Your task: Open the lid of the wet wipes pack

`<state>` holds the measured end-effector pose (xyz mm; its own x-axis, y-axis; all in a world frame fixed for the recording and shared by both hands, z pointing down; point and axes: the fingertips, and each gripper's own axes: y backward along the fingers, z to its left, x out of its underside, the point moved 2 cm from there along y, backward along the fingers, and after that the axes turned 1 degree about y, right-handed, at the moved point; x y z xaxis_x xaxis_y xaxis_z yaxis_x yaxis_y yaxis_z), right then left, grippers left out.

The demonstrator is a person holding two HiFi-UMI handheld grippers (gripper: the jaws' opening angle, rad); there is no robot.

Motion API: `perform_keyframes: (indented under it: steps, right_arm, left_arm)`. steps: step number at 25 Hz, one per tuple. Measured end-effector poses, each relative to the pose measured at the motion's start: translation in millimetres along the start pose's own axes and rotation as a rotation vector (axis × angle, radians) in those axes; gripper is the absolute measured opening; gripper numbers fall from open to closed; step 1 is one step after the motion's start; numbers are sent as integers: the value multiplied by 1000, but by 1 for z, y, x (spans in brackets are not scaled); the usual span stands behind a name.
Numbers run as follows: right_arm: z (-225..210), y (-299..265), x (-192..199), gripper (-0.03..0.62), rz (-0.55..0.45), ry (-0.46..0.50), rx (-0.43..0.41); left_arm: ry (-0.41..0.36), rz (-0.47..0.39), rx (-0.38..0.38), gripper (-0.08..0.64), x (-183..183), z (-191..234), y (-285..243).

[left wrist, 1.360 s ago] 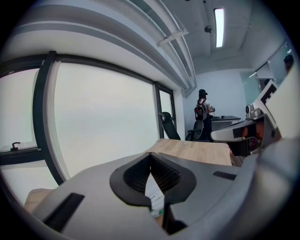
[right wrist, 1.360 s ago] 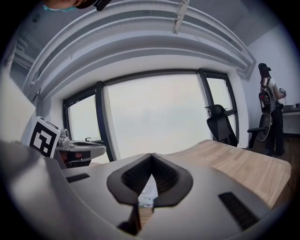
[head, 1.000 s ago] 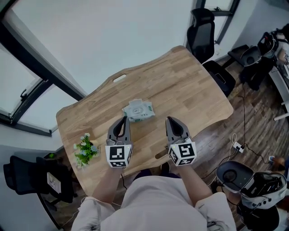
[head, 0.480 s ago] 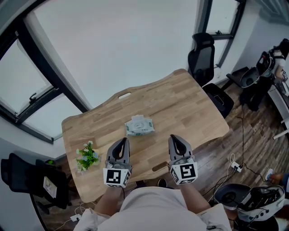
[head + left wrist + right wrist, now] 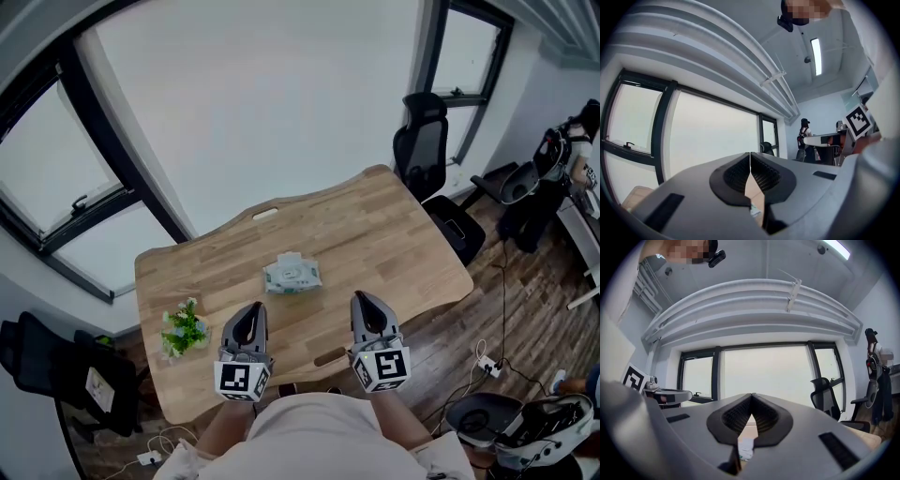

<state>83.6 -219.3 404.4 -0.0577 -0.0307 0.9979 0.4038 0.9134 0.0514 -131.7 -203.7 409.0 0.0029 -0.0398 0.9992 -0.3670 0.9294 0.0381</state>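
Observation:
A pale green wet wipes pack lies flat in the middle of the wooden table, its lid down. My left gripper is held near the table's front edge, short of the pack and to its left, jaws shut and empty. My right gripper is level with it on the right, also shut with nothing in it. In the left gripper view the tips meet, and a sliver of the pack shows below them. The right gripper view shows closed tips with the pack beneath.
A small potted plant stands at the table's front left corner. A black office chair sits beyond the far right corner. Large windows line the far wall. More chairs and gear stand on the floor at the right.
Both grippers have drawn back toward the table's front edge and risen, away from the pack. The head view has lifted, showing more of the room. The pack has not moved.

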Motion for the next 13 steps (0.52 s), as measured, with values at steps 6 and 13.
perform_keyframes:
  steps: [6,13]
  right_arm:
    - [5,2,6,6,11,-1,-9]
    - [12,10,6,6,7,18,-25]
  left_arm:
    - [2,23,-1,21,11,-1,6]
    - [-31,23,-17,21,11,-1,14]
